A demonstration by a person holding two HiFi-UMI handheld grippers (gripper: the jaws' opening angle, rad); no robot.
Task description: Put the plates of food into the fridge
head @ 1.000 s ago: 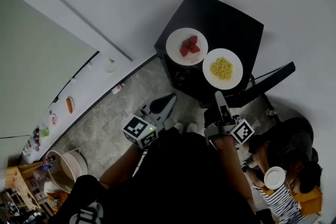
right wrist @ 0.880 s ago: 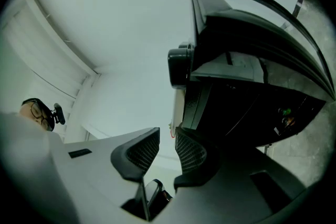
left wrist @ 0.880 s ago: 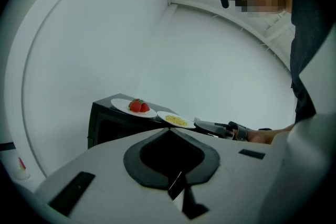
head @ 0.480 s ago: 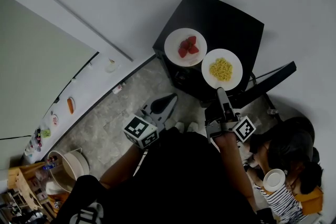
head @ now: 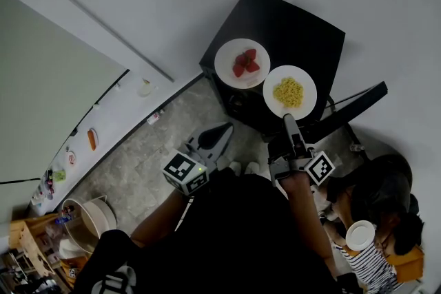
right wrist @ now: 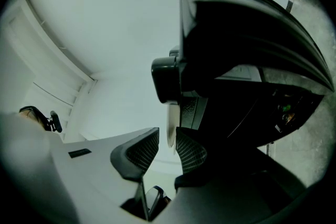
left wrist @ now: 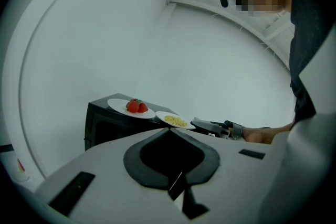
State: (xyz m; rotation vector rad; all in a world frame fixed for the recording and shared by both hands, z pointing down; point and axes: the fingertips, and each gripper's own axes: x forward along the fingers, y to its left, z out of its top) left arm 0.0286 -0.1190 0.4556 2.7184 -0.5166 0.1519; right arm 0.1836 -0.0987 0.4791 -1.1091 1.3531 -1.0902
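A low black fridge (head: 303, 31) carries two white plates on its top. One holds red strawberries (head: 241, 63), the other yellow corn (head: 289, 91). My right gripper (head: 288, 122) reaches up to the near rim of the corn plate. In the right gripper view its jaws (right wrist: 167, 147) stand apart, and the thin white plate rim (right wrist: 170, 123) sits in line with the gap without the pads pressing on it. My left gripper (head: 224, 129) hangs lower left over the floor, its jaws (left wrist: 169, 131) closed on nothing. The left gripper view shows both plates (left wrist: 131, 107) (left wrist: 174, 121) from the side.
The fridge door (head: 355, 107) stands swung open to the right of the fridge. A seated person with a white cup (head: 360, 233) is at the lower right. Pale buckets (head: 89, 217) stand at the lower left on the stone floor. White walls rise behind the fridge.
My right gripper has moved forward to the near rim of the corn plate. The left gripper has stayed where it was.
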